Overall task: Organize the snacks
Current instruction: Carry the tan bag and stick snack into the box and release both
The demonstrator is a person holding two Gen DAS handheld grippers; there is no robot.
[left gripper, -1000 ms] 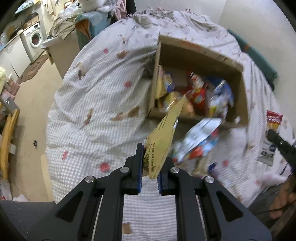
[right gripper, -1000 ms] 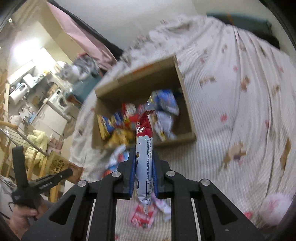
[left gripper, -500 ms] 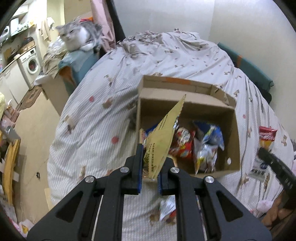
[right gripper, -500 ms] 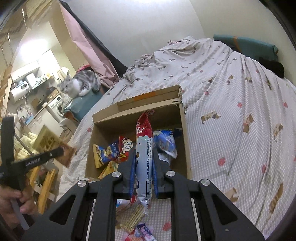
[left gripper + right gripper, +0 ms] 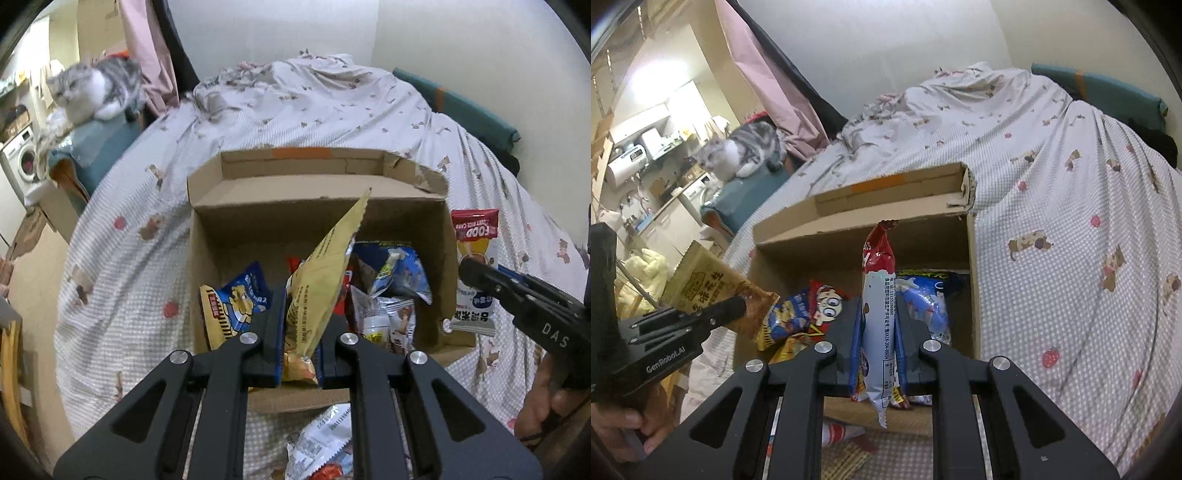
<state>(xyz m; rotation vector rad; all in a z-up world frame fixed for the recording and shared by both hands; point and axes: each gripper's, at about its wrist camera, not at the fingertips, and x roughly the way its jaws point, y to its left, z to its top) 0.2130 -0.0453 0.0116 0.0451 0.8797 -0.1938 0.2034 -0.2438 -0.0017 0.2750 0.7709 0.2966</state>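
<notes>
two packets are on their way in at once. a second ago both views were tilted and smeared, with the open brown cardboard box (image 5: 317, 221) off to one side; now it sits square ahead of each tool, its near rim just under the fingers.

the left tool (image 5: 299, 354) is clamped on a flat tan-yellow foil packet with black print (image 5: 325, 280), which stands up between the jaws with its top corner over the box's inside. the right tool (image 5: 877, 343) pinches a long white wrapper with a red top (image 5: 879, 314) upright, also over the box mouth.

several bright snack bags (image 5: 388, 280) already lie on the box floor, so the sorting looks well along. a few loose wrappers (image 5: 321, 443) remain on the checked white bedspread with small prints (image 5: 129, 280) in front of the box. a grey and white cat (image 5: 92, 88) watches from a teal cushion beside the bed.

my guess is both packets only need letting go over the box next.
</notes>
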